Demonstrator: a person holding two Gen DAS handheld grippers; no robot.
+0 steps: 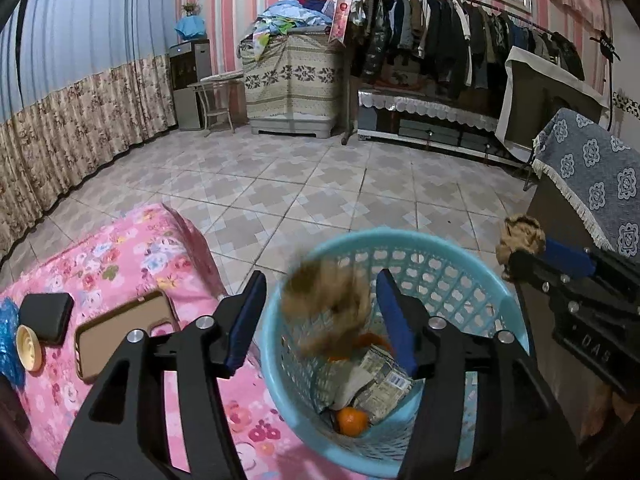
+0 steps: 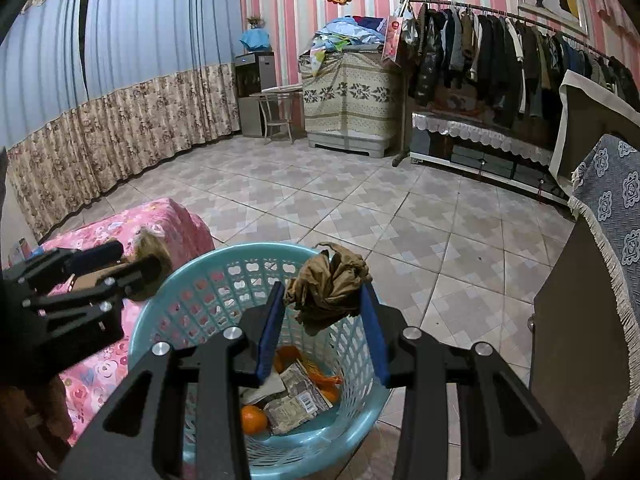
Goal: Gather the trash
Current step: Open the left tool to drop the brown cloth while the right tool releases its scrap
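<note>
Brown paper wad (image 1: 326,308), blurred, sits loose between the parted left gripper (image 1: 320,320) fingers above the blue basket (image 1: 460,248). Right gripper (image 2: 324,320) clamps a second wad (image 2: 328,284) over the rim; let go early, it could bounce outside.

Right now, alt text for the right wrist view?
The right gripper holds a crumpled brown paper wad over a blue basket that contains oranges and wrappers. The left gripper is at the left by a pink bedspread.
</note>
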